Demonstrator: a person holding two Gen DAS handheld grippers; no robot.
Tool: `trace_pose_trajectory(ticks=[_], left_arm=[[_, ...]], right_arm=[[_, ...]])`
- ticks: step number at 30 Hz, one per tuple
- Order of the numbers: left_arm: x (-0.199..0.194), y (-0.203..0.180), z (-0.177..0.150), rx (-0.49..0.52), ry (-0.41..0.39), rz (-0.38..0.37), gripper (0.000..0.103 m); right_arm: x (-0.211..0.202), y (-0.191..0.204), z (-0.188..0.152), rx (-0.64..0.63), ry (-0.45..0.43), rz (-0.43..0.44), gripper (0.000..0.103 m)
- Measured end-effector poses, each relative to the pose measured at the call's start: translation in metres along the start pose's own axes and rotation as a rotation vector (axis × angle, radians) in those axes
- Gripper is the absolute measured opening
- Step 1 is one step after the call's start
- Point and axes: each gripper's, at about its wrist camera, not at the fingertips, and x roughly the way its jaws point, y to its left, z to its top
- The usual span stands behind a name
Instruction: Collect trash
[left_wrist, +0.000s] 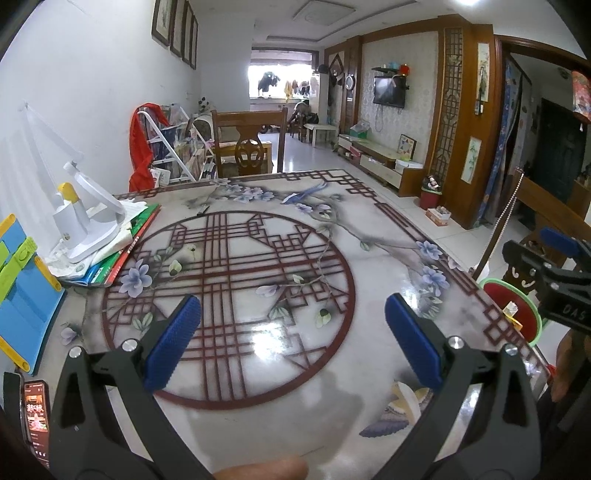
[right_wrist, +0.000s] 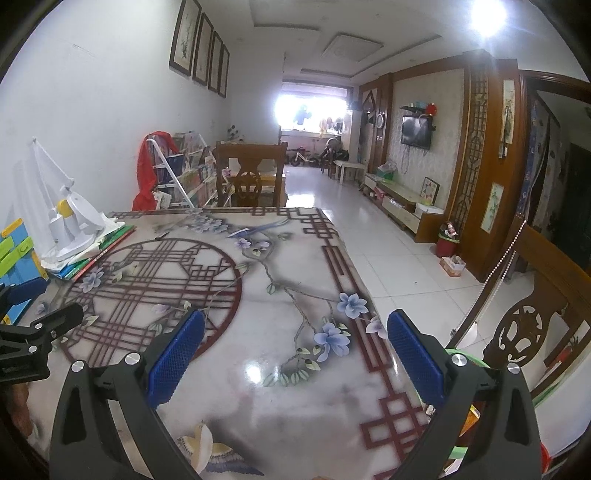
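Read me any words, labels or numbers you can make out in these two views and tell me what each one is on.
"DAS": white letters on the right gripper body, seen from the left wrist view; the start may be cut off.
Phone screen: red characters, too blurred to read.
Book stack spines under the lamp: print too small to read.
Left gripper: no readable text.

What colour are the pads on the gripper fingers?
Blue, with a fine textured surface; the pads show best in the left wrist view.
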Motion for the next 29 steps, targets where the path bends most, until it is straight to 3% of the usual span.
trace_pose_trajectory(ticks=[14,21,29], left_arm=[[0.0000,-0.0021,-0.0001,-0.005,0.005,-0.022,0.098],[-0.0060,-0.0007,-0.0016,-0.024,-0.033,-0.025,0.098],[-0.0032,-0.0048,-0.0022,0.011,-0.021,-0.020,0.098]], right_arm=[[0.0016,-0.0011,-0.0015,0.003,0.006,0.001,0.096],[0.0025,-0.0022,-0.0036,0.003,0.007,0.001,0.096],[0.0027,-0.0022,-0.0034,0.004,0.008,0.001,0.096]])
